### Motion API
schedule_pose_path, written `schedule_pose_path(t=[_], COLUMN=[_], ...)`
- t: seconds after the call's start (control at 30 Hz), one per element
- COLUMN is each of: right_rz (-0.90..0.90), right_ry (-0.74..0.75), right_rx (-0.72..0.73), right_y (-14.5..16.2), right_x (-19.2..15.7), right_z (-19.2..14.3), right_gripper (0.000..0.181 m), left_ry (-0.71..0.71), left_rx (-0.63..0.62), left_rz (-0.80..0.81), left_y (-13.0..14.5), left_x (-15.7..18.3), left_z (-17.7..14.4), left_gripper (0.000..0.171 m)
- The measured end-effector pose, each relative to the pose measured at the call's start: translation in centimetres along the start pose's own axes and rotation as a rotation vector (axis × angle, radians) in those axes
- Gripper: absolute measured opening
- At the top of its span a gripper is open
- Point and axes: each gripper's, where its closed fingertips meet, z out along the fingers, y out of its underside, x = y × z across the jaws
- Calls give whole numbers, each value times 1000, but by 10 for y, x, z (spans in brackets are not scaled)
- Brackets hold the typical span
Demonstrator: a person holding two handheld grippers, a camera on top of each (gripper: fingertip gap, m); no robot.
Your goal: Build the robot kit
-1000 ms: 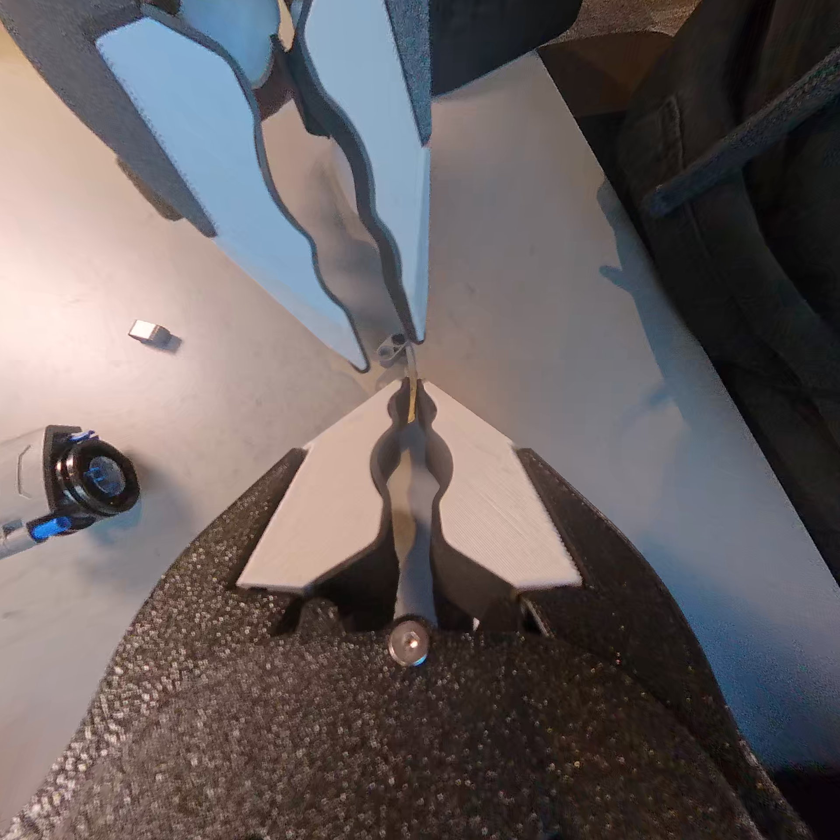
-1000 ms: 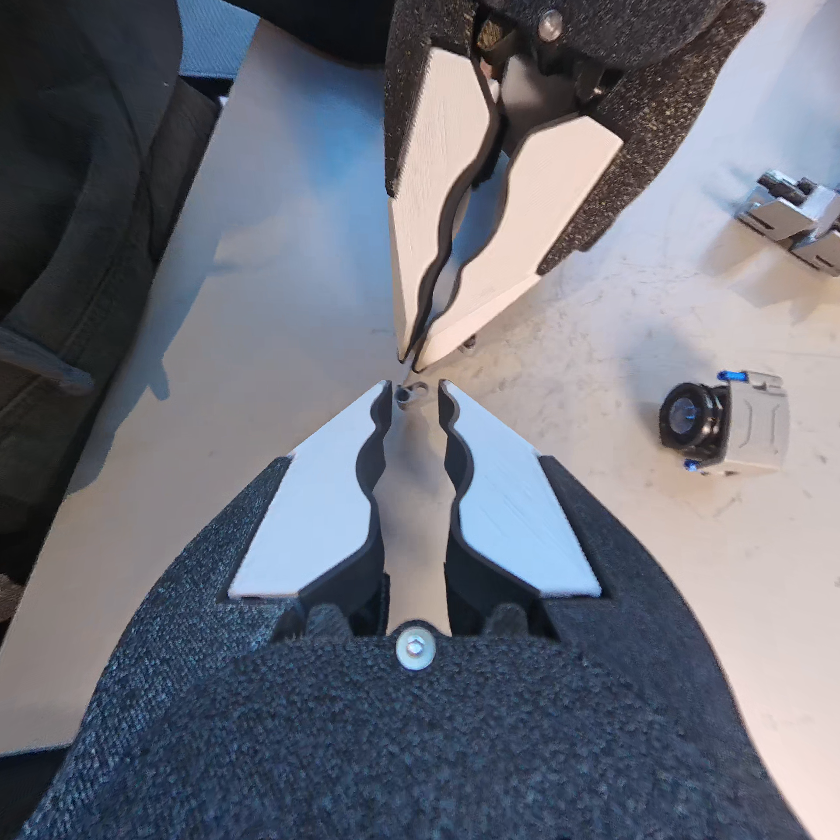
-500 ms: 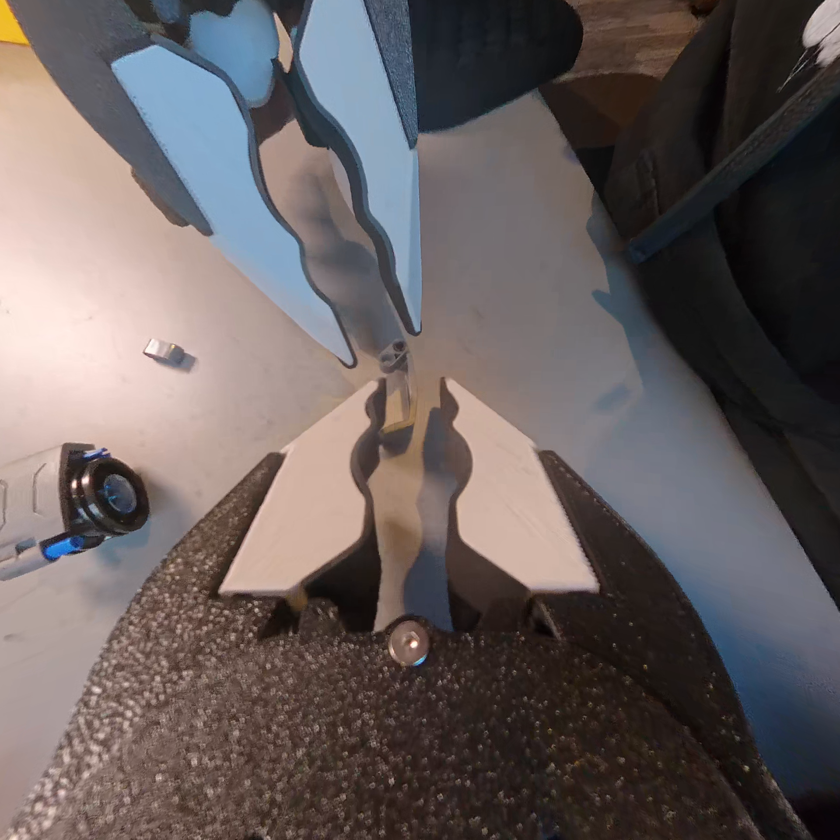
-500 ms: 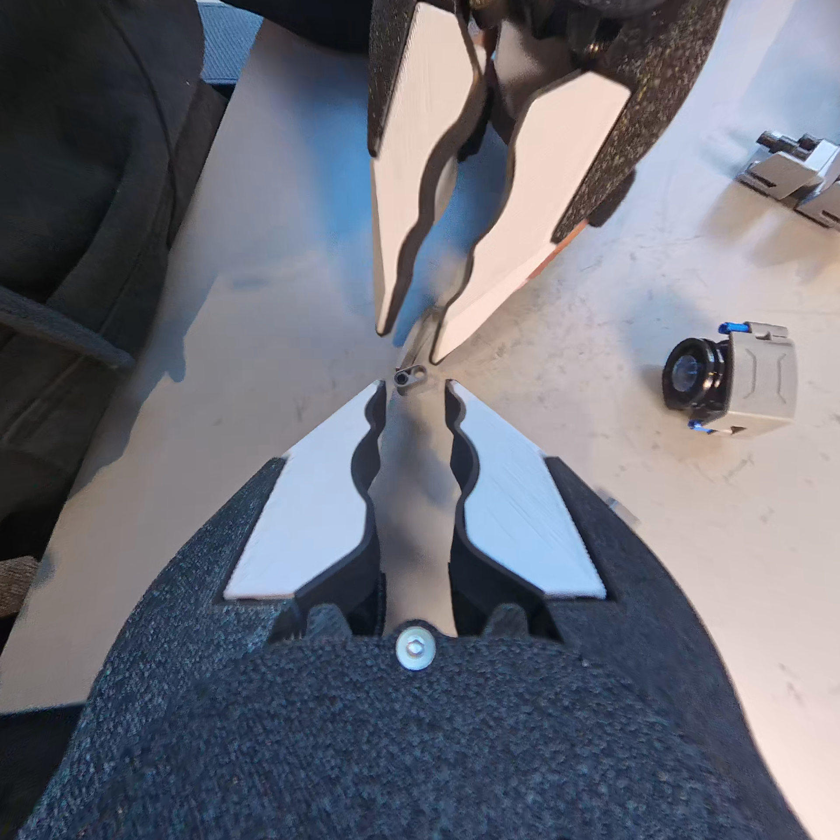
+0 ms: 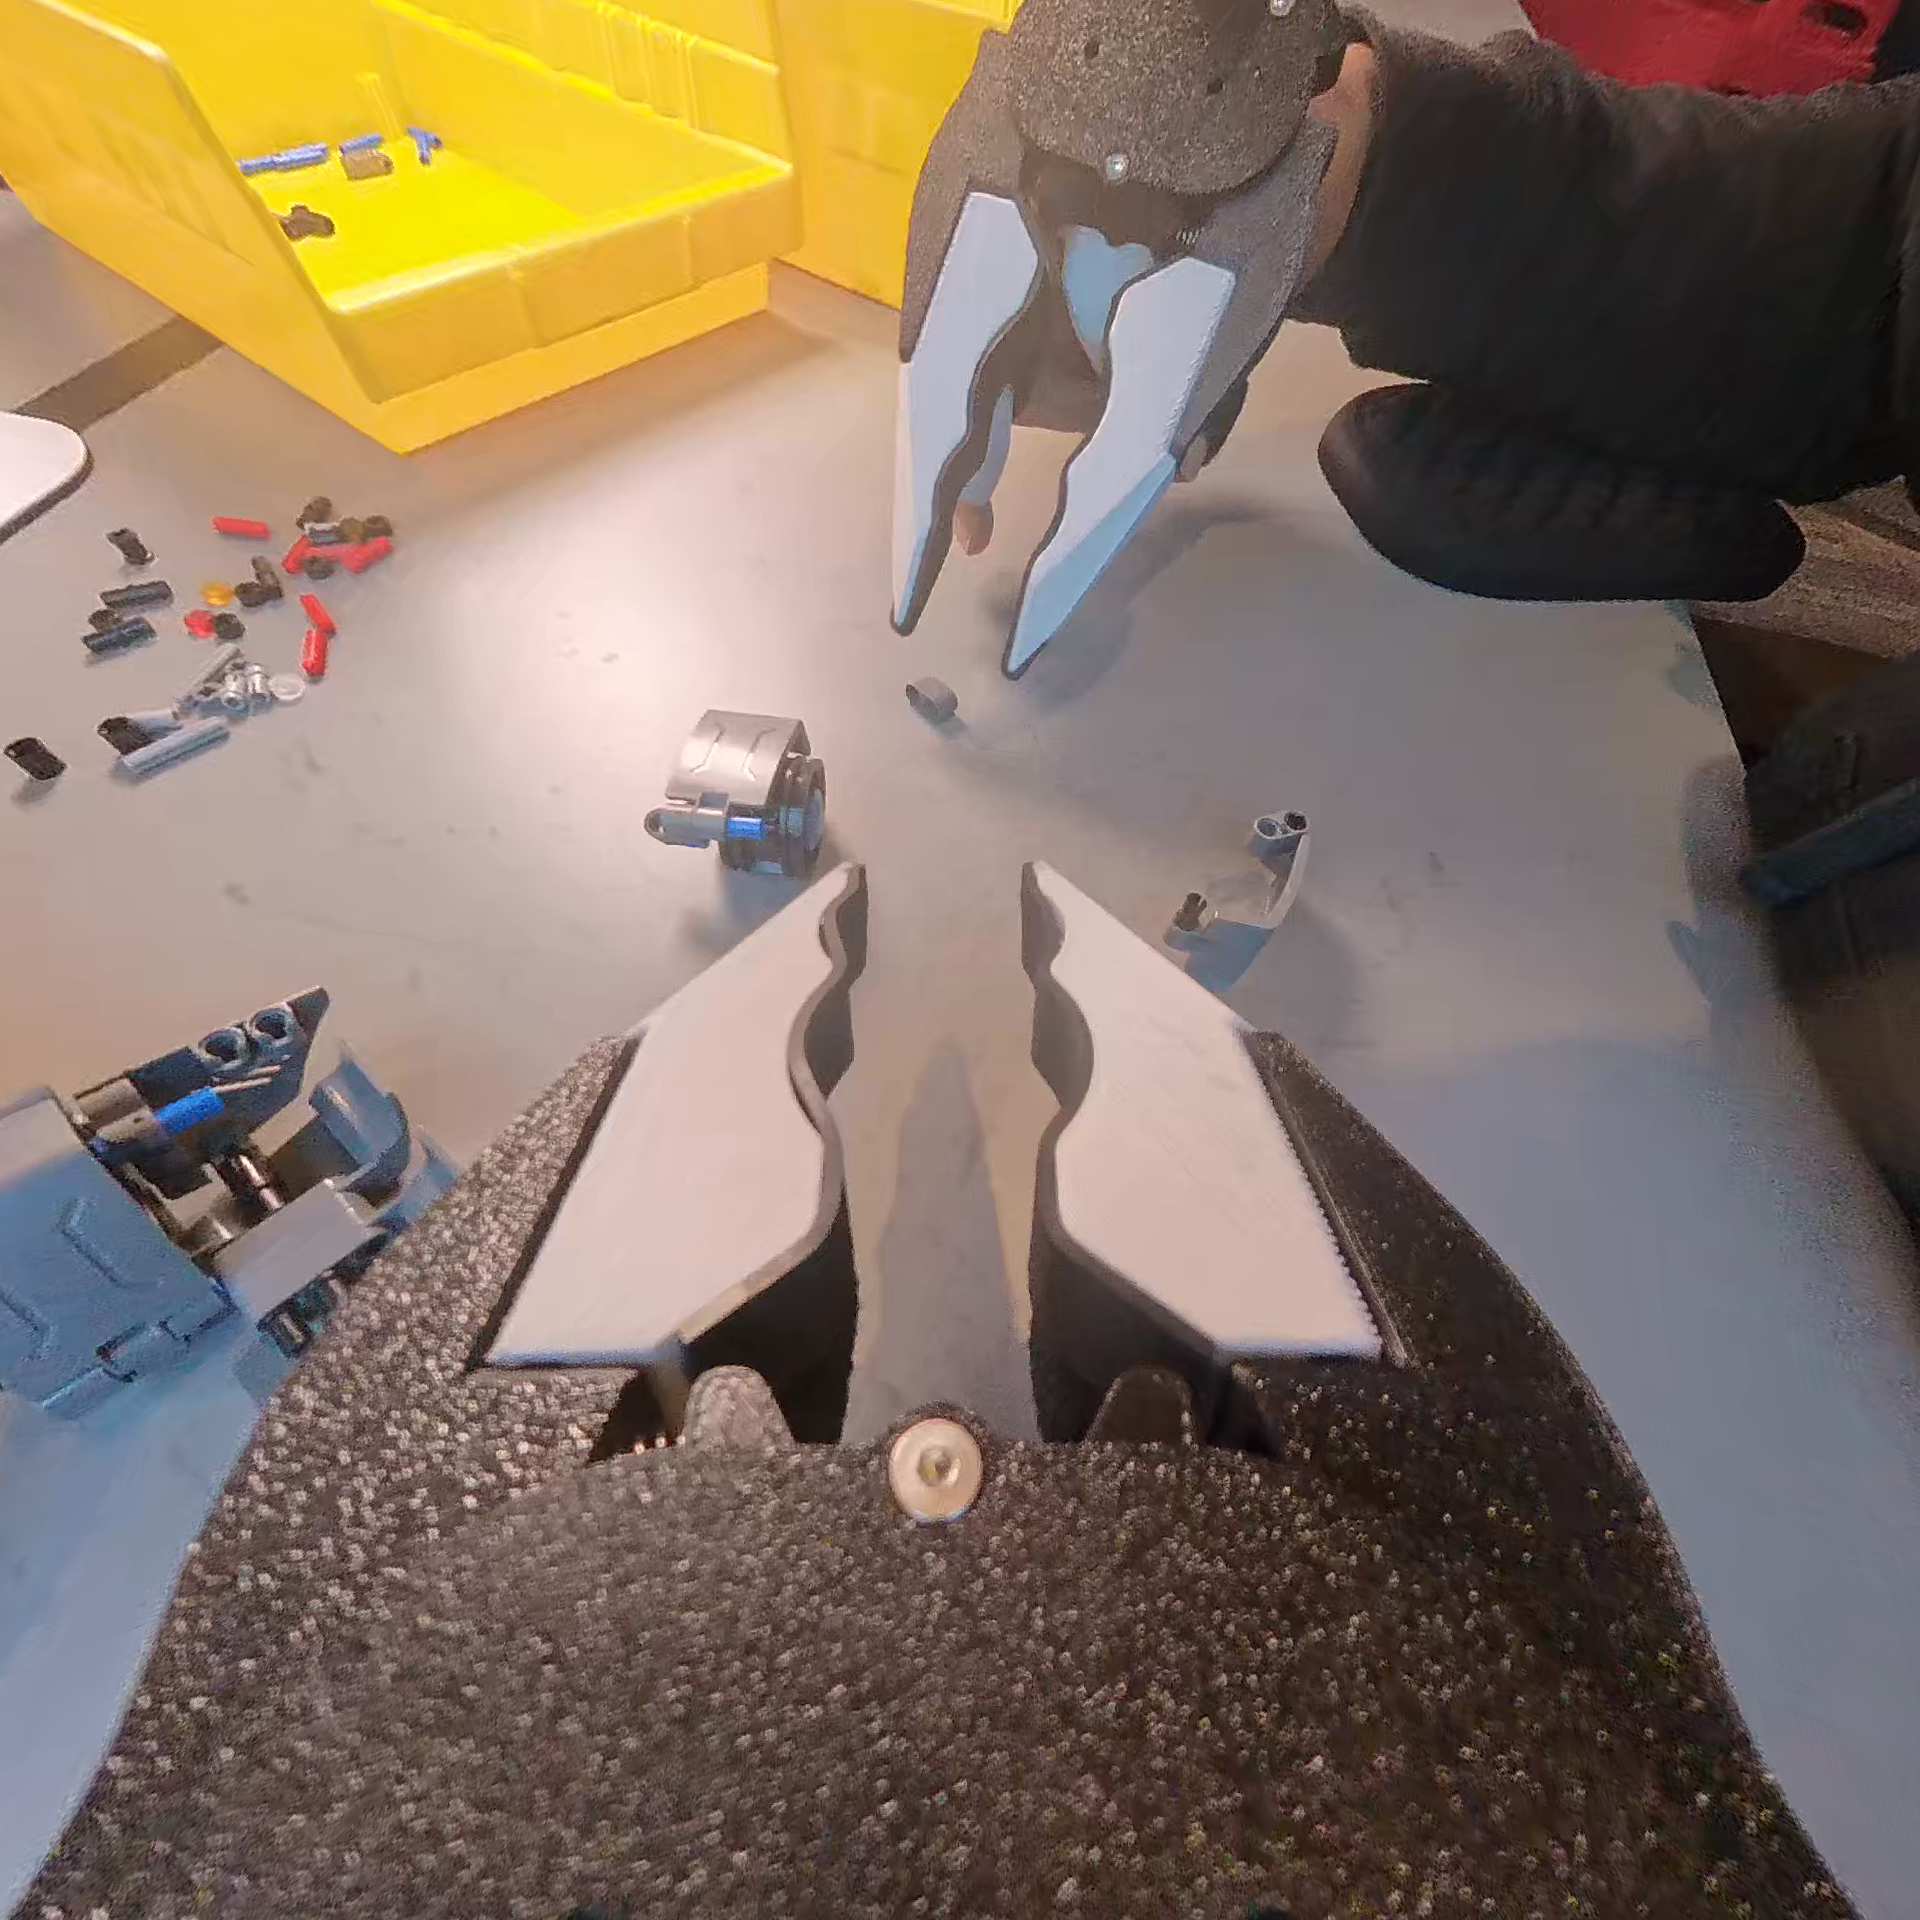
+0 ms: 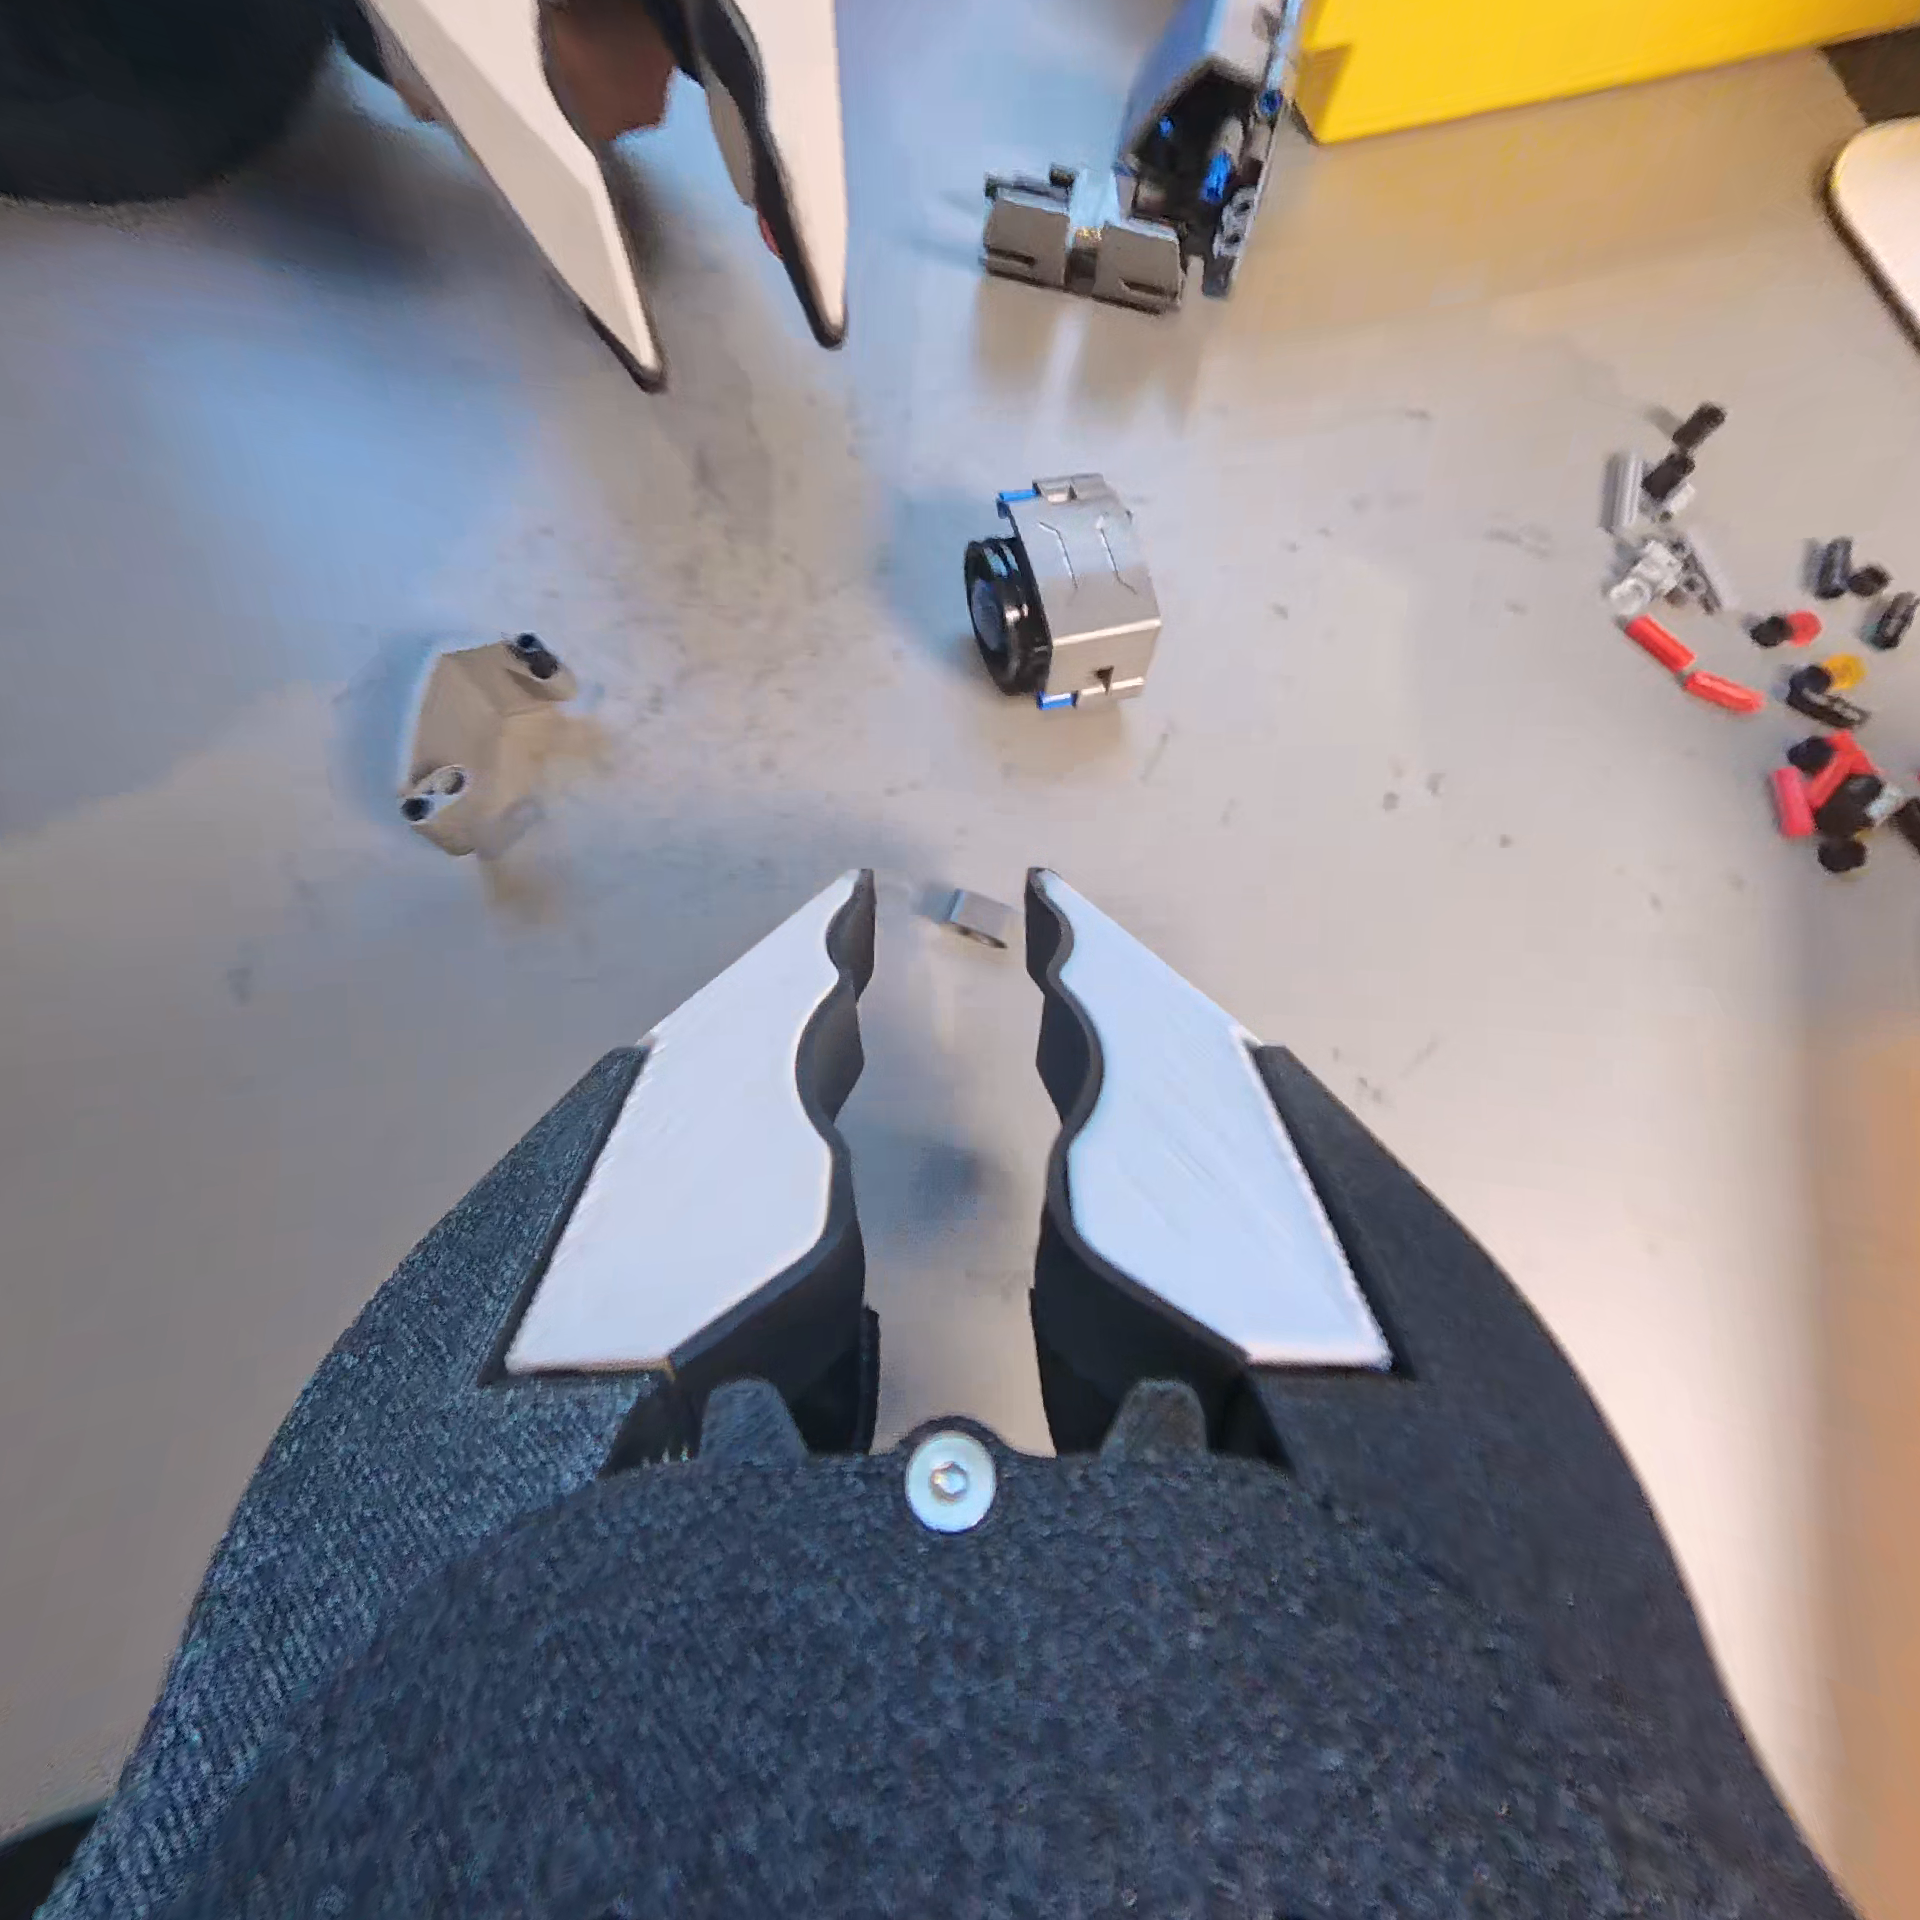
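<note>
right gripper (image 6: 949,883) is hovering, jaws wide and empty, straddling the small grey piece (image 6: 975,918) lying crosswise on the worktop (image 6: 312,520); left gripper (image 5: 943,883) is gaping empty too

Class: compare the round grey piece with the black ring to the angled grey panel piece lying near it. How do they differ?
The round grey piece is drum-shaped, with a black ring and blue pins; the angled panel piece is flat-sided and bent, with dark pins. The round piece looks bulkier, the panel slimmer. Both are grey, lie loose on the table, and are held by neither gripper.

Bright, soft-shadowed wide-angle views; edges bend, right view slightly motion-blurred.
</note>
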Motion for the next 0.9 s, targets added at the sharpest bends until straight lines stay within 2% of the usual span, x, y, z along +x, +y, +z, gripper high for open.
schedule_pose_path(t=[0.1,0.13,0.2,0.27,0.33,0.4,0.47,0.53,0.6,0.73,0.9], right_rz=[-31,-50,-75,-96,-126,-177,-260,-351,-410,-491,-527], right_ry=[20,12,27,38,37,74,123,192,232,275,256], right_rx=[-118,-125,-118,-59,68,222,317,331,340,320,315], right_y=[15,16,13,1,-23,-55,-77,-87,-93,-94,-90], right_x=[2,-1,-3,-5,-13,-20,-27,-29,-33,-38,-42], right_z=[12,14,15,13,7,-2,-8,-9,-9,-9,-8], right_gripper=[21,13,13,12,12,13,13,13,13,13,7], left_ry=[10,12,24,44,52,70,87,129,155,175,198], left_rx=[-8,-7,14,34,66,133,217,301,323,302,271], left_rz=[-22,-31,-63,-104,-163,-272,-383,-478,-515,-465,-482], left_y=[1,0,-4,-9,-16,-28,-40,-51,-54,-55,-51], left_x=[4,5,8,12,13,12,9,9,11,21,23], left_z=[4,5,7,10,11,13,12,10,10,11,11], left_gripper=[26,25,24,24,24,25,28,28,24,10,8])
